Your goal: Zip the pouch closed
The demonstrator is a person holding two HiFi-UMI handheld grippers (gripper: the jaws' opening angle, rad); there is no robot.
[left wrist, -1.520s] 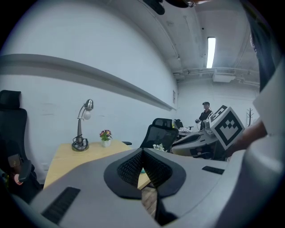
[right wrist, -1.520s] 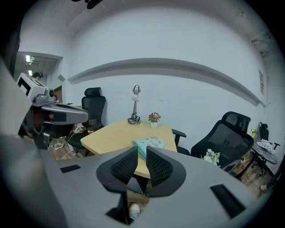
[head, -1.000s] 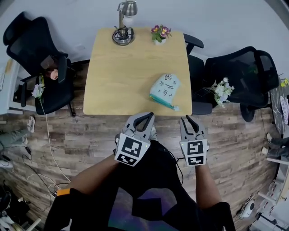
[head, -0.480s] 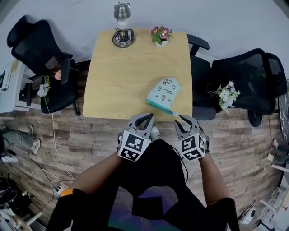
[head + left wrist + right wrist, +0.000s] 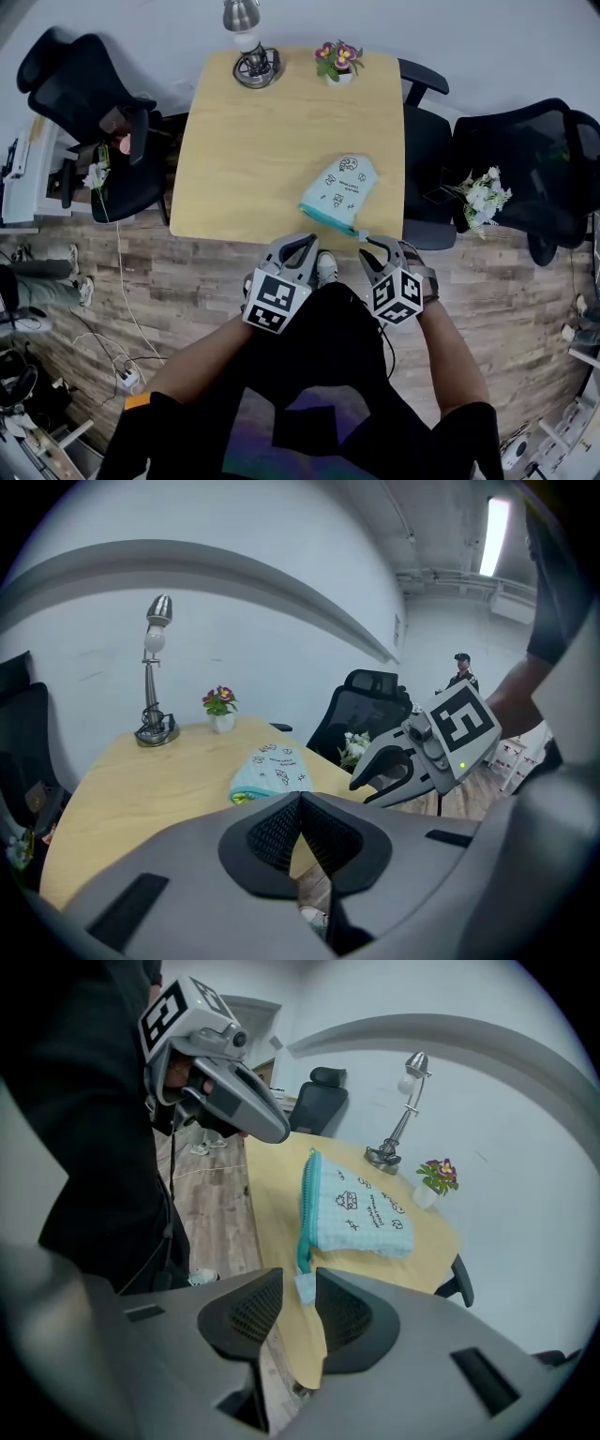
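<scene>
Right gripper (image 5: 299,1296) jaws just opening, pouch (image 5: 361,1215) tab (image 5: 305,1284) between; print unreadable.

Pouch (image 5: 339,192) print: small dark doodles and a few short lines of lettering on the pale face; the letters are too small to read in any view
Left cube (image 5: 277,302): black and white square marker, only a pattern of blocks, no letters and no digits
Right cube (image 5: 396,296): the same kind of square marker on each face that shows, again a pattern and no text
Brands, numbers, signs: none can be read on the things in view
</scene>
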